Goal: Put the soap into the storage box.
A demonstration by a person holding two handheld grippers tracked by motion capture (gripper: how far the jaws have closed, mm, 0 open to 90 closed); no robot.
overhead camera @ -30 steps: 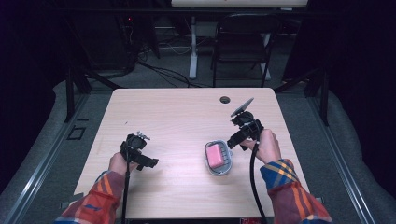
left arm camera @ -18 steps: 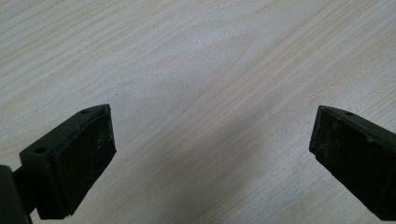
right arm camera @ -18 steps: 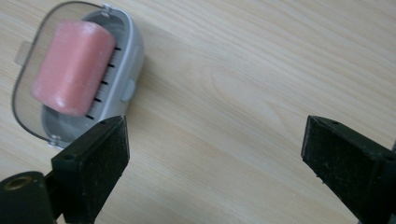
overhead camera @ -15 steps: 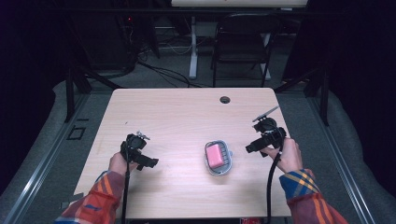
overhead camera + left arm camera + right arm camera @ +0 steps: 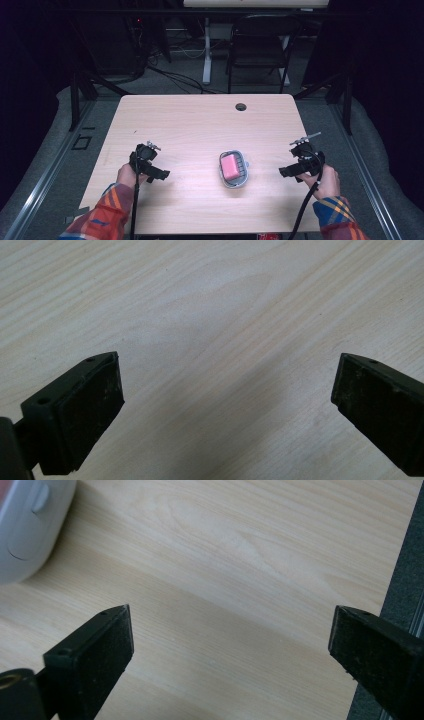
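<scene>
High view: a soap dish point(image 5: 234, 169) sits mid-desk point(image 5: 200, 125), long axis running away from the person, nearer the right gripper point(image 5: 299, 167). Both it and the left gripper point(image 5: 150, 170) are spread and empty.

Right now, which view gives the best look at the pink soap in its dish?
The high view: the pink soap sits whole and unobstructed in its grey dish, mid-table between the two grippers. The right gripper view catches just a white-grey corner of the dish at upper left, no pink. The left gripper view looks at bare table between its jaws.
</scene>
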